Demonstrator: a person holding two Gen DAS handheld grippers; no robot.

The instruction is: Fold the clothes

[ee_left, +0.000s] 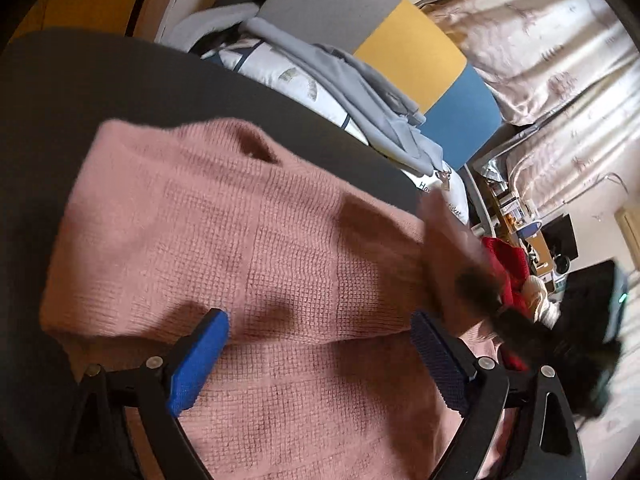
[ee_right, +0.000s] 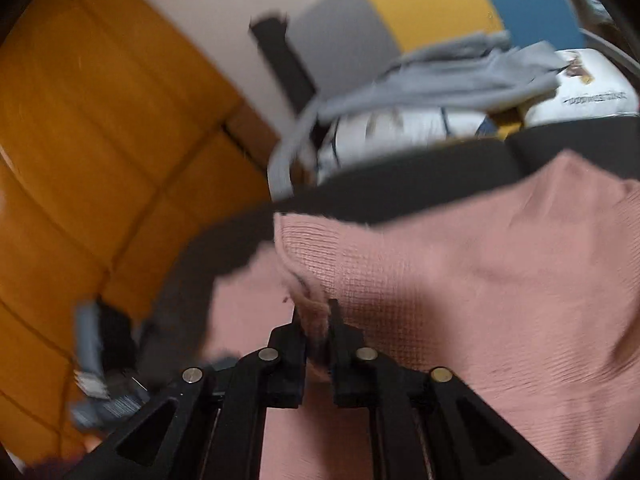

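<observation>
Pink waffle-knit sweater (ee_left: 248, 248): spread on dark surface (ee_left: 80, 92), filling the space under both tools.
Left gripper (ee_left: 320, 356): blue pads wide apart, hovering over the knit, holding nothing.
Right gripper (ee_right: 317, 320): jaws nearly closed with a bunched fold of sweater (ee_right: 440, 280) edge between them; blurred, grip uncertain.
Ahead: grey garment (ee_left: 360, 92) on pillow (ee_left: 288, 76).

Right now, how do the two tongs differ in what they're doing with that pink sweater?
The left tongs stand wide open above the pink sweater, gripping nothing; the right tongs are nearly closed with a bunched fold of the sweater between them. The left tongs show blue pads; on the right tongs only black fingers can be seen. The left view is fairly sharp, the right one blurred. Both tongs point down at the same sweater.
</observation>
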